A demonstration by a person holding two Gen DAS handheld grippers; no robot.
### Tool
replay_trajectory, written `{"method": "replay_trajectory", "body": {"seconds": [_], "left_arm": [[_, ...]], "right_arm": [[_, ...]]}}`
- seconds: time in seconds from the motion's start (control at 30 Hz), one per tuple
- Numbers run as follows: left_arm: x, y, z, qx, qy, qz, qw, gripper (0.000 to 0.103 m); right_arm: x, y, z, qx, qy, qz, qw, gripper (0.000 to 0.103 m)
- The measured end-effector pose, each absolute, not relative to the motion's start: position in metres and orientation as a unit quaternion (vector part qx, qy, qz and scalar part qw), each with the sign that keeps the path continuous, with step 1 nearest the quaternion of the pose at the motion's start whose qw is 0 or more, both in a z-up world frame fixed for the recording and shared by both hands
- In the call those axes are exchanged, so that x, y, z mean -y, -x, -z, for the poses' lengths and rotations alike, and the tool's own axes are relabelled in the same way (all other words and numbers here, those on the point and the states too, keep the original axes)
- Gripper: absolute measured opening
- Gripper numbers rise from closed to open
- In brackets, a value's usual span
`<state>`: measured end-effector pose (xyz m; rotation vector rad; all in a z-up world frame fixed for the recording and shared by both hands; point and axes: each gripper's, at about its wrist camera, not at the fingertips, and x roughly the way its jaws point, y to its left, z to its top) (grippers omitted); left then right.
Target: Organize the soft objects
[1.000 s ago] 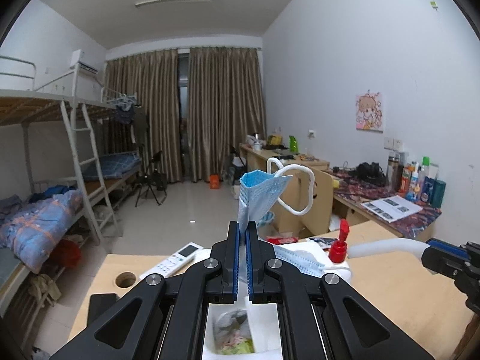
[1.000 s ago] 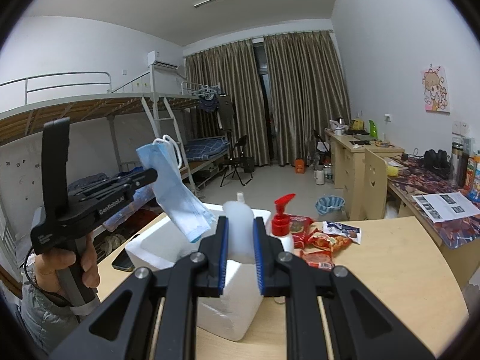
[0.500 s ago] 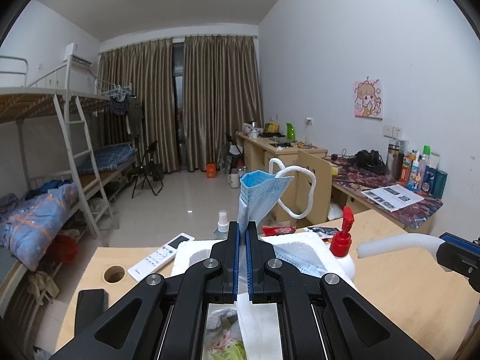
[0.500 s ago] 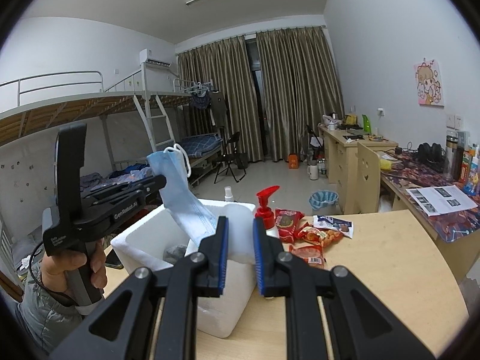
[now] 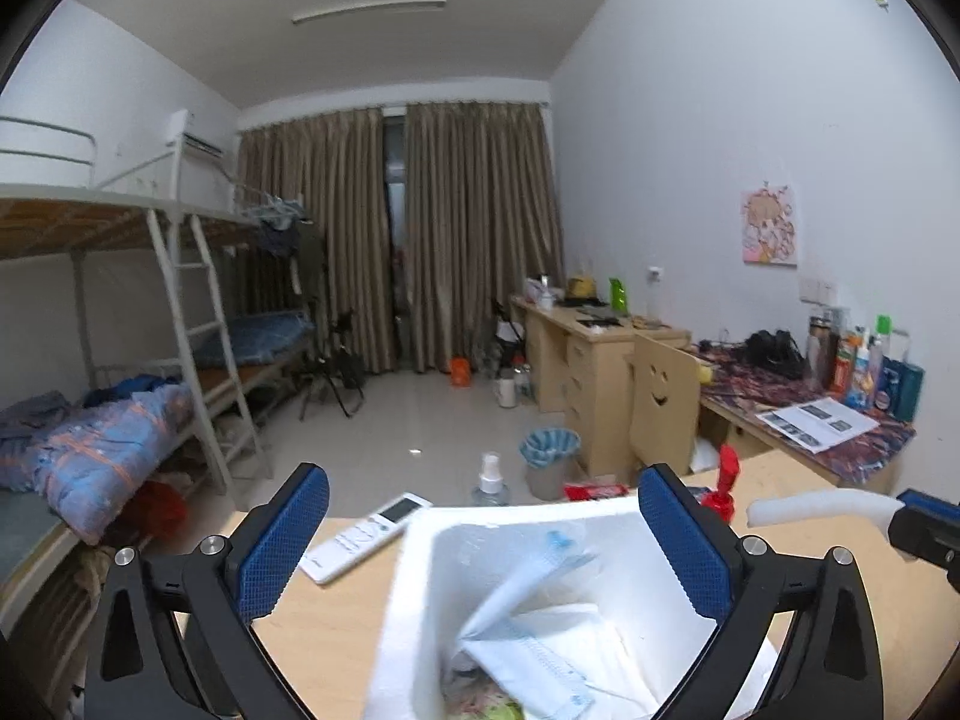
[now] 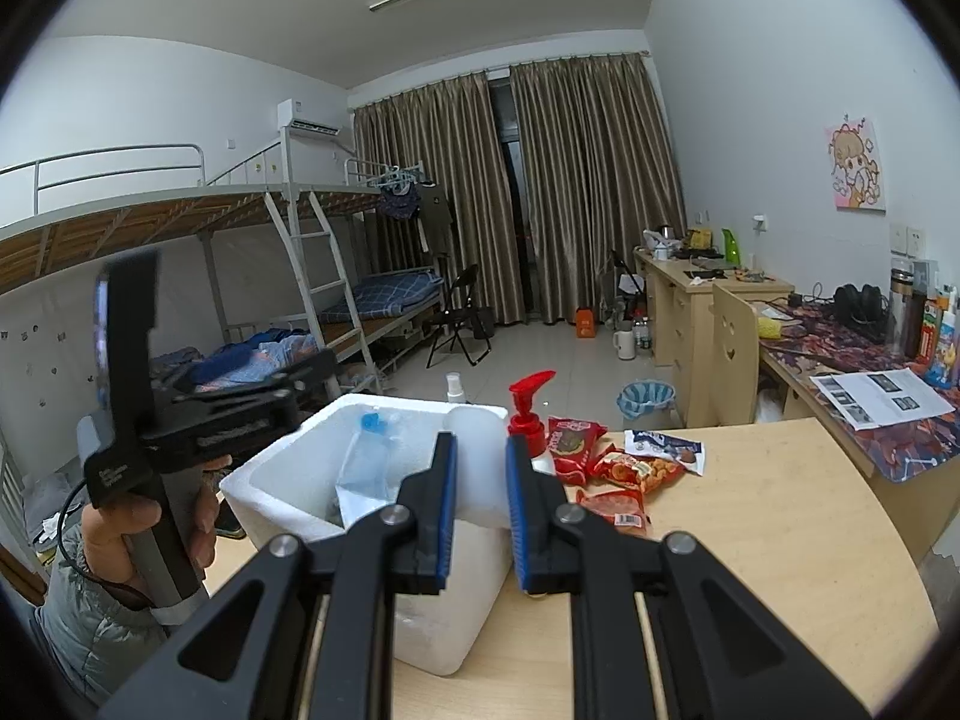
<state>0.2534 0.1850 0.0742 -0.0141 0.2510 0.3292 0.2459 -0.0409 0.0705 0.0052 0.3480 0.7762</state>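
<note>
A white foam box (image 5: 420, 588) stands on the wooden table; it also shows in the right wrist view (image 6: 282, 468). A blue face mask (image 5: 528, 654) lies inside the box, blurred, seen too in the right wrist view (image 6: 360, 468). My left gripper (image 5: 480, 546) is open wide above the box and holds nothing. My right gripper (image 6: 480, 498) is shut on the box's white foam wall (image 6: 477, 456) at its right rim.
A red pump bottle (image 6: 528, 408), snack packets (image 6: 624, 468), a small spray bottle (image 5: 491, 477) and a white remote (image 5: 366, 534) sit around the box. Bunk beds stand at left, desks and a chair at right.
My left gripper has opened and let go of the blue mask, which has dropped into the foam box. The right gripper has kept its hold on the box wall.
</note>
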Motion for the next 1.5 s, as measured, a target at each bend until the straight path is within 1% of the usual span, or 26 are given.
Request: {"method": "replay_trajectory", "body": {"seconds": [0.67,1.03,1.5], "left_arm": [[-0.204,-0.201,-0.086,-0.102,0.000,-0.209,0.973,0.103],[-0.208,-0.175,-0.086,-0.106,-0.029,-0.216,0.970,0.103],[-0.230,-0.150,-0.078,-0.099,-0.007,-0.244,0.965,0.103]], "right_arm": [[0.015,-0.237,-0.073,-0.168,0.011,-0.399,0.901,0.019],[-0.012,-0.232,-0.072,-0.172,0.024,-0.421,0.890,0.019],[-0.054,-0.242,-0.068,-0.186,0.041,-0.439,0.878,0.019]]}}
